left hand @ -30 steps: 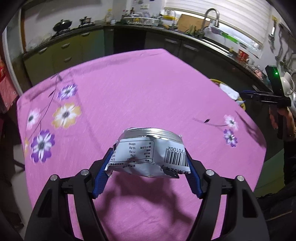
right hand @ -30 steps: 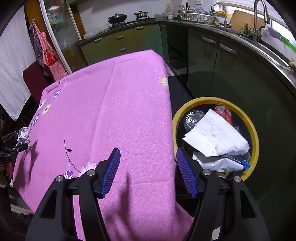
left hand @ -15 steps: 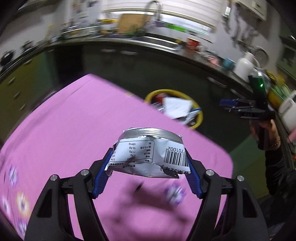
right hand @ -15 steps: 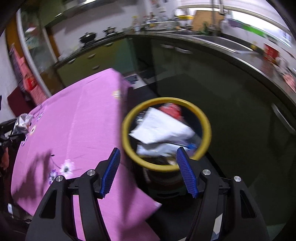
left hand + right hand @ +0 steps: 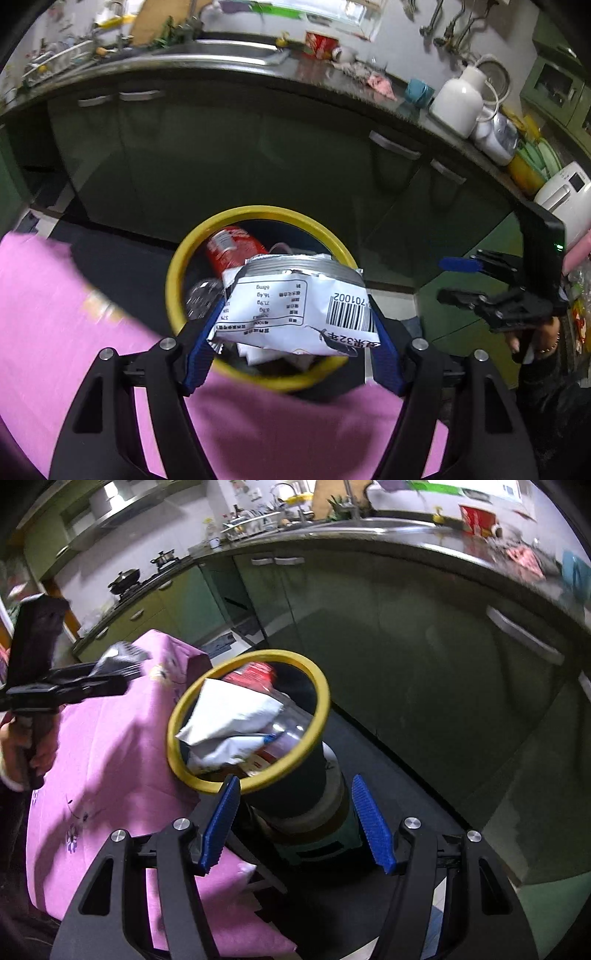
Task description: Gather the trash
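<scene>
A kitchen fills both views: dark green cabinets [image 5: 229, 155] run under a steel counter [image 5: 258, 70] across the upper half of each frame, with a sink [image 5: 221, 50] at the upper middle of the left wrist view and a white jug [image 5: 458, 99] at its upper right. A pink flowered tablecloth [image 5: 55, 325] covers the table at the lower left. Beside its edge stands a dark trash bin with a yellow rim [image 5: 173, 280], holding a red can [image 5: 229, 247], white paper [image 5: 229, 712] and wrappers. The snack packet [image 5: 299, 310], silver-topped, white with a barcode and printed table, sits at frame centre in front of the bin's mouth. The left gripper [image 5: 295, 332] clamps it by both side edges between blue pads, jaws fairly wide. The right gripper [image 5: 295, 823] stands open, holding nothing, the bin's base behind its gap
</scene>
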Action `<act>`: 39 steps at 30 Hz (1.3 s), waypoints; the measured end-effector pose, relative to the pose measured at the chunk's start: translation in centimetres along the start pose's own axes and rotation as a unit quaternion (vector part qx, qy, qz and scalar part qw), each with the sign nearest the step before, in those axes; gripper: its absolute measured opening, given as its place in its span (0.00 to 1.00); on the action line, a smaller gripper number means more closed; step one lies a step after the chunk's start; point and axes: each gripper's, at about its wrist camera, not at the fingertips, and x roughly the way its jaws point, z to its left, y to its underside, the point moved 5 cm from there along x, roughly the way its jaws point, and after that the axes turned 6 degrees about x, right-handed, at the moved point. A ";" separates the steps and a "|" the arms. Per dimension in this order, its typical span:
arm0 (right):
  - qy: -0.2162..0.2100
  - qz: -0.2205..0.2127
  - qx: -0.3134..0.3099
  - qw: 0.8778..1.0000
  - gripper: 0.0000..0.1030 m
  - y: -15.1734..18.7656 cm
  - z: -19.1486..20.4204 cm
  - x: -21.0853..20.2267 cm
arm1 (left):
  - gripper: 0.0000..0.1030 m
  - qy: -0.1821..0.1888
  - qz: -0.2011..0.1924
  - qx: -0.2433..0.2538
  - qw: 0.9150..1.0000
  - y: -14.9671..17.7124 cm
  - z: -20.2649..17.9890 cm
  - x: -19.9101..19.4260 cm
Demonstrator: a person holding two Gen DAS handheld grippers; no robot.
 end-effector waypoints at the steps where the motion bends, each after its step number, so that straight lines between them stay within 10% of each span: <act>1: 0.000 0.001 0.005 1.000 0.61 0.0 -0.5 0.2 | 0.67 0.000 0.007 0.005 1.000 -0.4 -0.1 0.9; 13: -0.007 0.012 0.022 1.000 0.61 0.0 -1.6 1.9 | 0.74 -0.008 0.065 0.020 0.998 -2.0 0.8 7.6; 39: -0.017 0.019 0.020 0.999 0.61 0.6 -0.9 2.1 | 0.84 0.002 0.062 0.000 0.998 -2.1 1.9 7.3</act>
